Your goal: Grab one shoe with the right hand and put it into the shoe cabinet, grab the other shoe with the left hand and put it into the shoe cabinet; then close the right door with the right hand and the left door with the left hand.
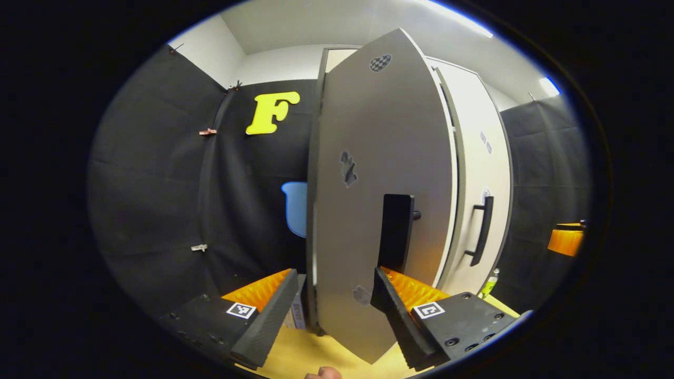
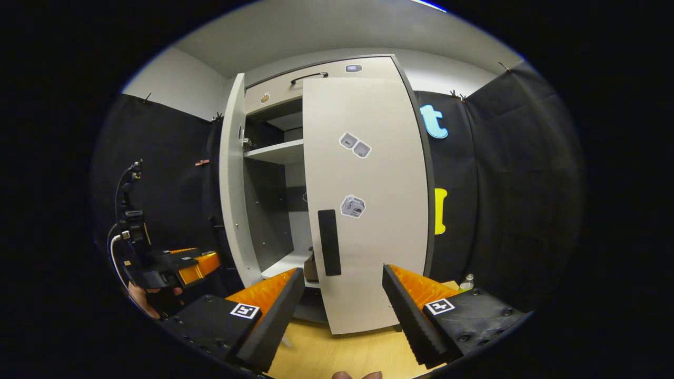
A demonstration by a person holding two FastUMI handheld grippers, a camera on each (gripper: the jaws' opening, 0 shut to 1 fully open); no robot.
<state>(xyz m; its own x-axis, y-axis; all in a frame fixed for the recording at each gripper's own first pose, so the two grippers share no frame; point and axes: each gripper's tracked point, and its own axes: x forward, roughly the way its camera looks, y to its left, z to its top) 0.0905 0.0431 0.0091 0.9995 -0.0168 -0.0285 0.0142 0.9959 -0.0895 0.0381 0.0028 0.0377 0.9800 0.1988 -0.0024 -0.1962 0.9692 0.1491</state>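
Shoe (image 2: 311, 267) half hidden behind right door (image 2: 368, 210) (dim) | left gripper (image 1: 337, 308) wide | right gripper (image 2: 342, 310) wide

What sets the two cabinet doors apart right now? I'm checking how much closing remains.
The left door stands swung wide, nearly edge-on in the right gripper view, baring the shelves; the right door sits almost shut, though a gap remains. The left gripper has its open fingers either side of the left door's edge, while the right gripper hangs open, apart from the right door. Both are pale, with dark handles and stickers.
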